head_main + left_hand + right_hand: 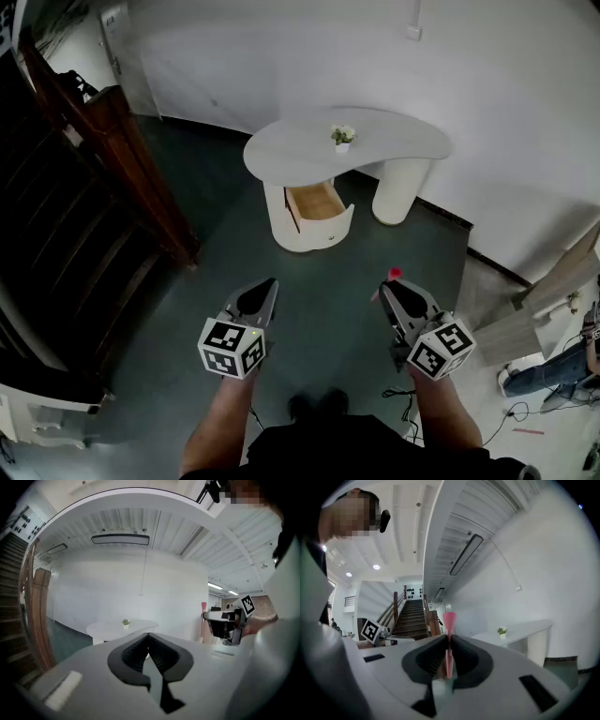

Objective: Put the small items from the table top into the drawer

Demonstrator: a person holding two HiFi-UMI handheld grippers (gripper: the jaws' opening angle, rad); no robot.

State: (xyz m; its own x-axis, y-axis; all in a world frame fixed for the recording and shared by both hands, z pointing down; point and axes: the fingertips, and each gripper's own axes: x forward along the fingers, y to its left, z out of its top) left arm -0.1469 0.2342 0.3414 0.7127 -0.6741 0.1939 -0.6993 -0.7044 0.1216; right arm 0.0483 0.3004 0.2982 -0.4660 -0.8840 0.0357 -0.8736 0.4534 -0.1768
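Right hand-held gripper (447, 641) clamped on a thin pink item (449, 620); flared tip pokes past the jaws, kind unclear. Left hand-held gripper (148, 637) jaws together. Both well apart from the white worktop (394, 141). Drawer (316, 201) below stands open, inside partly hidden. Small plant (343, 137) on top.

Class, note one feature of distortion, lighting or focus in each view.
Head view: fisheye curves the wall behind the white curved table; corners go dark. Left gripper view: ceiling bows into an arc; the shut left gripper looks soft. Right gripper view: black round border; the thin pink stick in the right gripper is blurred.
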